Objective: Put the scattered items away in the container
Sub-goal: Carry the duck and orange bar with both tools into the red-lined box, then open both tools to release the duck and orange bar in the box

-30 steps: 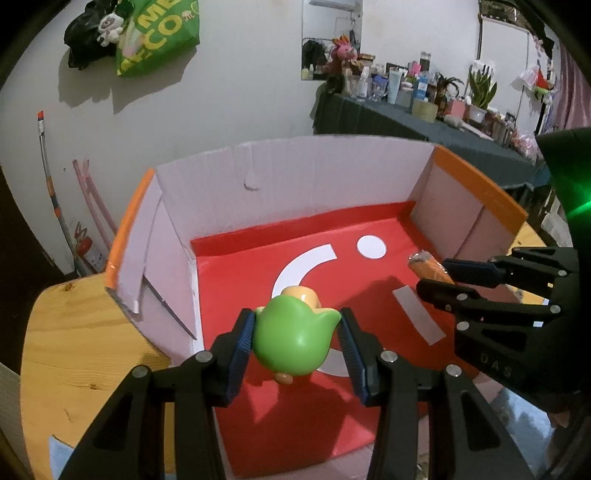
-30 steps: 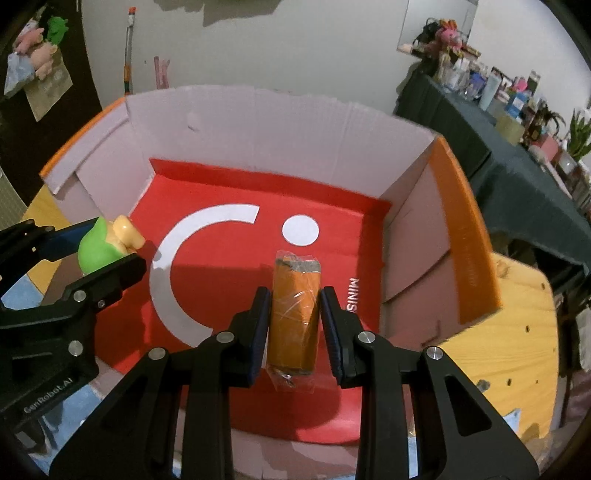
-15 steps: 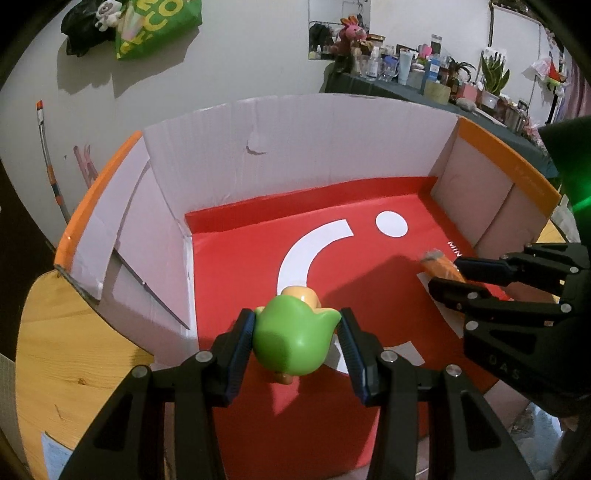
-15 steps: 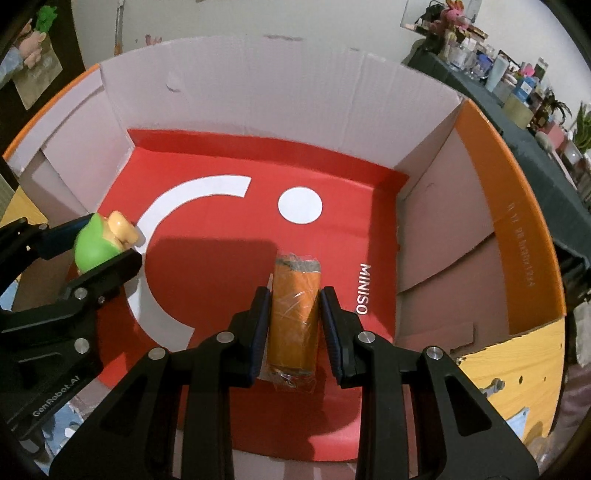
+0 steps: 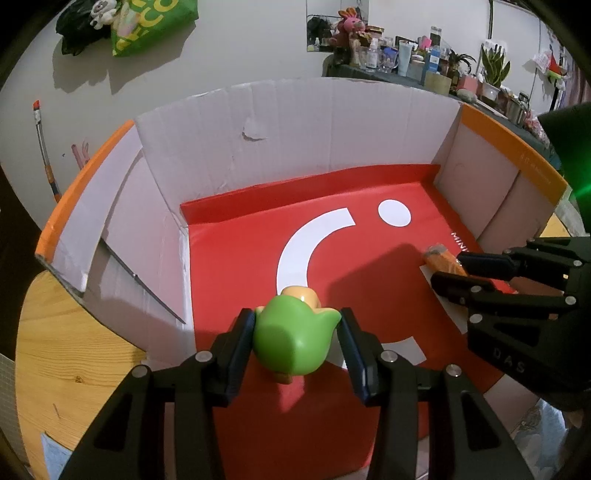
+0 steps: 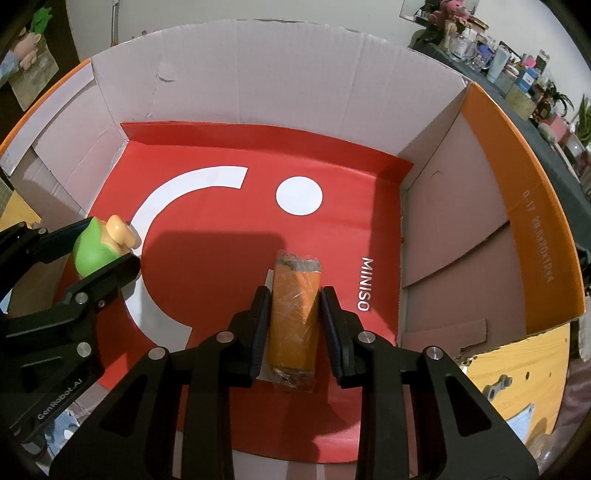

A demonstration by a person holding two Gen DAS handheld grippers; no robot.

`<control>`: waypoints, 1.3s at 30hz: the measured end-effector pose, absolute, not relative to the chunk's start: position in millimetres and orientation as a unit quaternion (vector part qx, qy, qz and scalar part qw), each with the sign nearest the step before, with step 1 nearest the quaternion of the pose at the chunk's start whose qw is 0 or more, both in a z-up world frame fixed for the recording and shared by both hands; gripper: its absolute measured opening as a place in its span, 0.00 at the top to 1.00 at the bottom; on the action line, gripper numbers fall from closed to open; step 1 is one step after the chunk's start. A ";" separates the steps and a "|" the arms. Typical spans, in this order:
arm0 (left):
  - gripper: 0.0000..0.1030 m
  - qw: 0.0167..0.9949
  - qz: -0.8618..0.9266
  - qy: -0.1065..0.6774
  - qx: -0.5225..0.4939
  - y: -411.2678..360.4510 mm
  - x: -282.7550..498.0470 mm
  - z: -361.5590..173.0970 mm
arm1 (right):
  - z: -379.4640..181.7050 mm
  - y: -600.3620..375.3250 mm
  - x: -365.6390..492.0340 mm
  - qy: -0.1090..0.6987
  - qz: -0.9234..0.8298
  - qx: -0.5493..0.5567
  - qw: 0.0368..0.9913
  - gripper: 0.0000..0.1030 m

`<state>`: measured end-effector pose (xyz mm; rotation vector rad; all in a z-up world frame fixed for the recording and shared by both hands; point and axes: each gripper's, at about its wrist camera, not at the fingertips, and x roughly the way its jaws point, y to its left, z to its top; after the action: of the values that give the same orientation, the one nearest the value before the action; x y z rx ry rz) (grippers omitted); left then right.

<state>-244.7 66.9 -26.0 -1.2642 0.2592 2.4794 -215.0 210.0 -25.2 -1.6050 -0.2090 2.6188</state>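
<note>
A cardboard box (image 5: 295, 122) (image 6: 258, 81) with orange flaps and a red printed floor stands open below both grippers. My left gripper (image 5: 297, 328) (image 6: 110, 243) is shut on a green and orange toy figure (image 5: 291, 332) (image 6: 98, 245), held over the left part of the box floor. An orange packet in clear wrap (image 6: 293, 314) (image 5: 443, 258) sits between the pads of my right gripper (image 6: 295, 295) (image 5: 448, 267), which is shut on it over the right part of the floor. Both items hang above the floor and cast shadows on it.
The box rests on a round wooden table (image 5: 55, 350) (image 6: 517, 376). A dark side table with bottles and plants (image 5: 424, 66) stands behind at the right. Bags (image 5: 147, 22) hang on the wall. A metal part (image 6: 496, 386) lies on the table right of the box.
Both views have come closer to the box, which now fills more of each frame. The toy and the packet stay gripped as before.
</note>
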 end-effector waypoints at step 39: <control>0.38 0.175 0.878 0.085 -0.438 64.6 -242.5 -24.5 | -25.5 195.6 -213.3 -0.080 0.851 -0.516 0.049 0.40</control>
<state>-242.5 64.6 -24.5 -1.2403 0.2411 2.4866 -213.3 195.6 -25.5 -1.5742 -0.2428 2.5944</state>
